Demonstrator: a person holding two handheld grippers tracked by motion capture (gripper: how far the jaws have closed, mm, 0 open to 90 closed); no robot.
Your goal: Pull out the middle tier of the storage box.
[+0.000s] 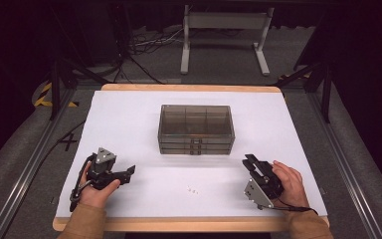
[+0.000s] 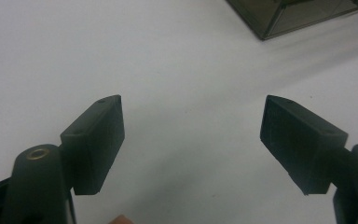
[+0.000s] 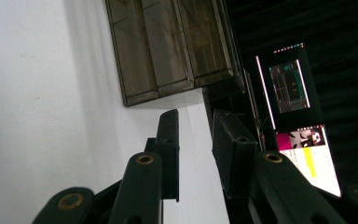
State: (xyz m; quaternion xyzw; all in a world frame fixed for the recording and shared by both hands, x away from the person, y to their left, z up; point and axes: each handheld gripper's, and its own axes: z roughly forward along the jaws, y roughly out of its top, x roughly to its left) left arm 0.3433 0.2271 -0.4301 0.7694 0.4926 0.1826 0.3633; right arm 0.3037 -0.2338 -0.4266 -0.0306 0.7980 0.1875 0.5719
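Item: smoky translucent plastic drawer cabinet, three shallow drawers stacked, set at the middle of the white table top, toward its far half. It is placed between and beyond both tongs, well apart from each.

Left gripper: held at the near left of the table, pointed right; jaws spread wide, nothing between them, bare table seen beneath in the left gripper view. A corner of the cabinet is cut off at the top edge of that view.

Right gripper: held at the near right, tipped on its side, aimed toward the cabinet; jaws set narrow with a clear gap, nothing gripped.

Tiny pale specks: lying on the table near its front edge, between the grippers; too small to be identified.

Surroundings: lit screens at the right of the right gripper view; white desk frame on the floor beyond the table.
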